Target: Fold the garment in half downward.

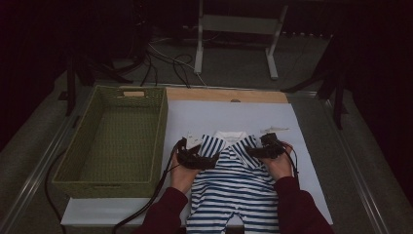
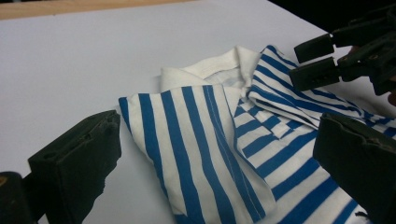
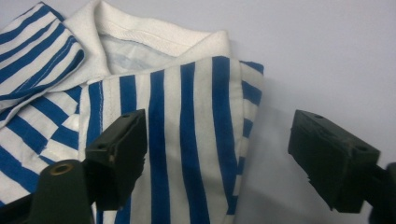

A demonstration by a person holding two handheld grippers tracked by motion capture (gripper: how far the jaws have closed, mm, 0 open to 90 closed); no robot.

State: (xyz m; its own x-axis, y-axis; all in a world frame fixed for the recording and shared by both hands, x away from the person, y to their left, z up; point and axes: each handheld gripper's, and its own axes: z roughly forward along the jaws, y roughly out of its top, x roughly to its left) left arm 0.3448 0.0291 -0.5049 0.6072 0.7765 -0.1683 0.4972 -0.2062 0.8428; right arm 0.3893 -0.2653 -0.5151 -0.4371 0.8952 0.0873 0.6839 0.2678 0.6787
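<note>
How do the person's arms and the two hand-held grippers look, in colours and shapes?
Both sleeves are dark red. The left hand-held gripper and the right hand-held gripper are black, each with two blocky jaws and a black cable trailing from it.

I see a green basket point(image 1: 117, 141) left on the white sheet point(image 1: 195, 117). Beyond lie cables point(image 1: 165, 61) and a stand point(image 1: 238, 29).
</note>
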